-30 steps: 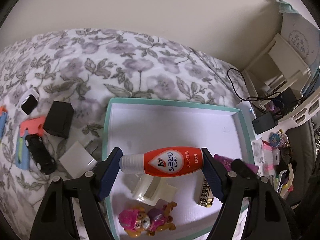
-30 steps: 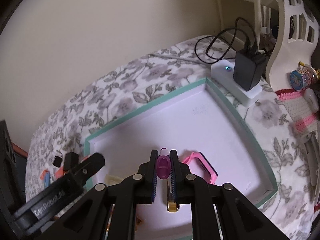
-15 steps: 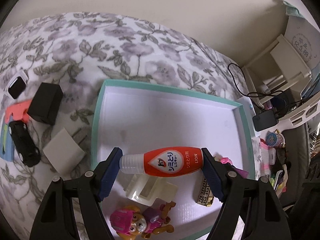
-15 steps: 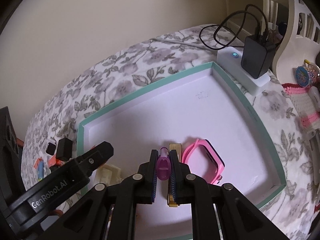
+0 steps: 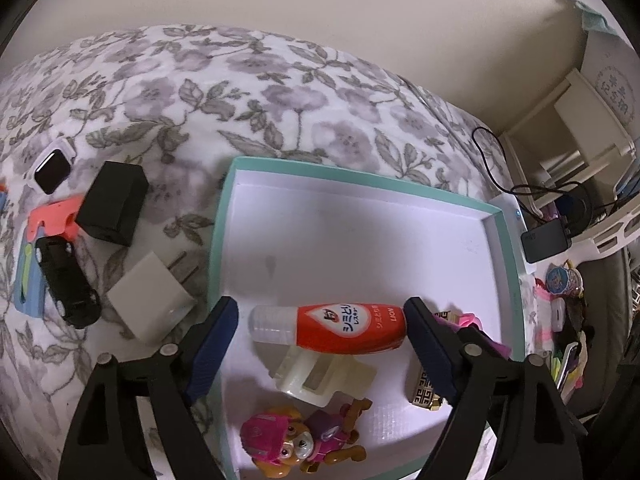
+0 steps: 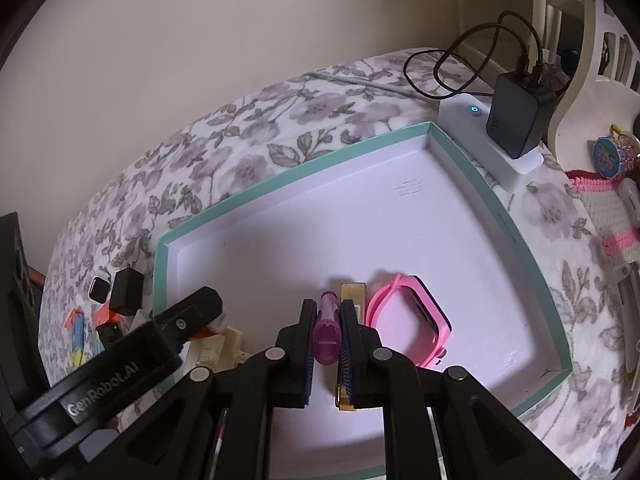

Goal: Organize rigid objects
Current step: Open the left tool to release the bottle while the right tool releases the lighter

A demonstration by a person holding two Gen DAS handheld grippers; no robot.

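A teal-rimmed white tray (image 5: 224,216) (image 6: 516,236) lies on the floral bedspread. My left gripper (image 5: 320,316) is open over its near part. The orange stain-remover bottle (image 5: 340,326) lies between its fingers, touching the right one, with a gap at the left, resting on a cream plastic piece (image 5: 320,378). A pink pup toy (image 5: 296,444) and a gold bar (image 5: 424,394) lie in the tray. My right gripper (image 6: 328,316) is shut on a purple tube (image 6: 326,340) just above the tray floor, beside the gold bar (image 6: 354,294) and a pink watch (image 6: 408,320).
Left of the tray lie a white plug adapter (image 5: 150,300), a black cube charger (image 5: 114,202), a black toy car (image 5: 66,284), a coral piece (image 5: 52,218) and a smartwatch (image 5: 52,166). A white power strip with a black charger (image 6: 516,120) sits at the tray's far right corner.
My left gripper has opened and the orange bottle has dropped onto the cream piece in the tray. My right gripper has lowered slightly with the purple tube.
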